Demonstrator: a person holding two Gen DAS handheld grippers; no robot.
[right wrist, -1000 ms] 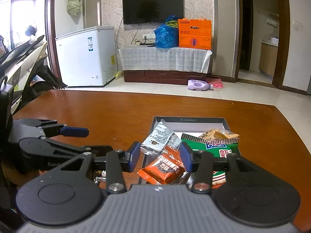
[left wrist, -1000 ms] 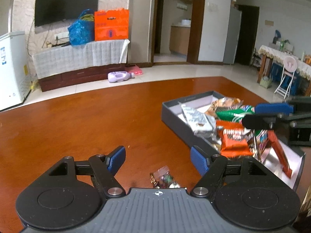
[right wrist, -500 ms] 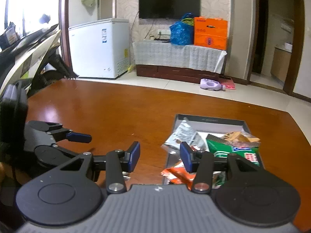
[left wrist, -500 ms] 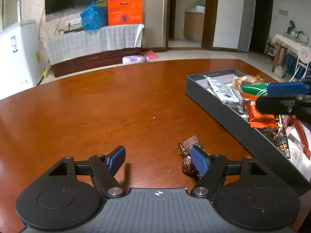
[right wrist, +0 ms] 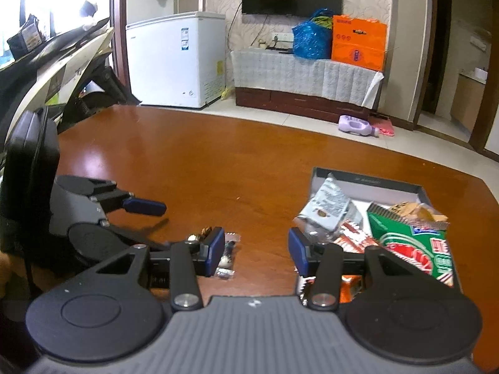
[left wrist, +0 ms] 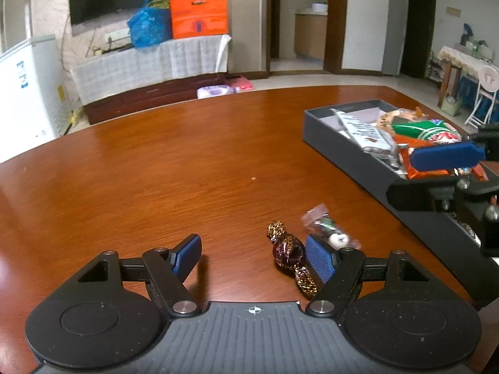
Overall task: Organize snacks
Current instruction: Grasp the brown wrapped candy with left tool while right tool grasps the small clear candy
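**Two loose sweets on the counter, a filled box at its right side**

Two claws are in view, one per hand; the left claw stands wide with nothing pressed between its blue pads, low over the near edge of the glossy red-brown wooden counter; the right claw stands at a narrower gap, also gripping nothing, over the bare wood between the sweets and the box.

Two small sweets lie loose on the counter near its front edge; the first is a round chocolate in dark maroon foil with gold twisted ends, lying just inside the left claw's right-hand pad and apparently touching it; its long axis runs from the far left twist to the near right twist, slanting toward the claw's body; the second is a small clear-wrapped candy with green and white inside, just beyond that same pad, its long axis slanting the same way, blurred in detail; in the right wrist view both sit beside the right claw's left-hand pad, partly hidden by it.

One shallow dark grey rectangular box lies toward the counter's right side, its long axis running away from the front edge; inside it I count at least four packets; one silver-grey foil packet, one green packet with red and white print, one tan crinkled packet at the far right corner, and orange-red packets whose number cannot be told, being overlapped.
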